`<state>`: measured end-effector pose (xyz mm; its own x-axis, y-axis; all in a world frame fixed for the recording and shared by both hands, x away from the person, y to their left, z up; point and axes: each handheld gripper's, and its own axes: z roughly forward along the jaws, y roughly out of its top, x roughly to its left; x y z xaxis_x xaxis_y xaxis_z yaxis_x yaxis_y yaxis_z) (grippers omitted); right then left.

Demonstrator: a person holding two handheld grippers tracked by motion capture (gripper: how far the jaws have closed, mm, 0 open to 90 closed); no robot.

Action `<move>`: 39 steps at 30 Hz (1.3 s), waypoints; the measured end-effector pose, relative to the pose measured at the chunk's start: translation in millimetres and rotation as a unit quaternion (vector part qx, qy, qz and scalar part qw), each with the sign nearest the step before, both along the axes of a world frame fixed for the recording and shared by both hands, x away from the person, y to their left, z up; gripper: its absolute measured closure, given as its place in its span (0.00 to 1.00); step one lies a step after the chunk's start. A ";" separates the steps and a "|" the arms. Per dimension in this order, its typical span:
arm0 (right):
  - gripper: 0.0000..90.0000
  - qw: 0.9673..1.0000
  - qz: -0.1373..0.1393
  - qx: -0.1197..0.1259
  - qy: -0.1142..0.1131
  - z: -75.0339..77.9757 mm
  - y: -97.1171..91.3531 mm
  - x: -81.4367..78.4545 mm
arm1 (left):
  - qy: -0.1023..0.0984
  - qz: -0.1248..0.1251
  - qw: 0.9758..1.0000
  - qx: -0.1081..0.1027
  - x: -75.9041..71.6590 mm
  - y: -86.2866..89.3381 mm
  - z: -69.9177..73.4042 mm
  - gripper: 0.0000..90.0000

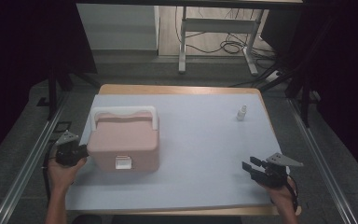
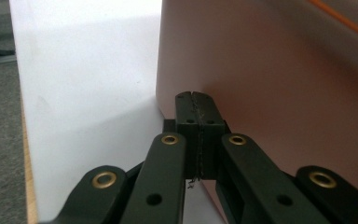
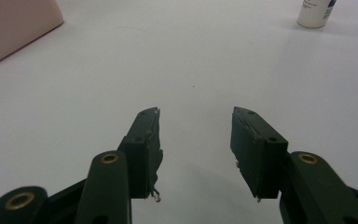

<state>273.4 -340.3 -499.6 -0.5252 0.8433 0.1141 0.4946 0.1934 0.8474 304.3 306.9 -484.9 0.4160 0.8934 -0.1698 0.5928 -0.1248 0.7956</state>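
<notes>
Left gripper (image 1: 80,152) clenched empty, tips against pink box (image 1: 123,140) at frame left, bracing it.
Right gripper (image 1: 251,169) spread empty, lower right, waiting clear of small bottle (image 1: 242,112).

From my seat I read the pink lidded plastic box (image 1: 123,142) as smooth and faintly satin, the white table sheet (image 1: 200,154) as matt, the black gripper jaws as dull plastic with brass-looking rivets (image 2: 169,139), and the table edge (image 1: 177,89) as wood.

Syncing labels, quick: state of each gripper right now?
Left gripper: shut, nothing between the jaws, tips at the pink box side wall.
Right gripper: open, empty, over the white table cover.
</notes>
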 end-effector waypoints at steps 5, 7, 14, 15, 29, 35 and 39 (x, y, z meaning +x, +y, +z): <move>0.58 1.000 0.002 -0.004 0.003 -0.5 3.9 0.6 | 0.002 -0.013 1.000 0.000 5.8 -20.1 0.4 1.00; 0.58 1.000 0.004 -0.005 0.003 -0.5 5.3 0.4 | 0.002 -0.023 1.000 -0.001 8.6 -30.4 0.4 1.00; 0.58 1.000 0.008 -0.007 0.004 -0.4 7.0 -0.6 | 0.006 -0.047 0.999 -0.010 18.1 -62.4 -0.1 1.00; 0.58 1.000 0.008 -0.008 0.003 -0.4 7.1 -0.9 | 0.007 -0.051 0.999 -0.011 19.3 -67.1 -0.2 1.00; 0.58 1.000 0.021 -0.012 0.013 0.4 21.9 -2.7 | 0.009 -0.084 0.996 -0.002 17.3 -110.7 0.9 1.00; 0.59 0.999 0.041 -0.026 0.016 -2.2 34.9 -2.7 | 0.015 -0.089 0.996 -0.014 20.7 -119.4 -1.2 1.00; 0.59 0.999 0.036 -0.028 0.021 -5.2 33.9 -1.7 | 0.014 -0.102 0.995 -0.009 21.1 -131.9 -1.2 1.00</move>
<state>271.7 -306.4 -504.8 -0.5810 0.8087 0.0912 0.5120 0.2761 0.8134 325.4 175.1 -486.1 0.5834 0.7874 -0.1993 0.5791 -0.2312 0.7818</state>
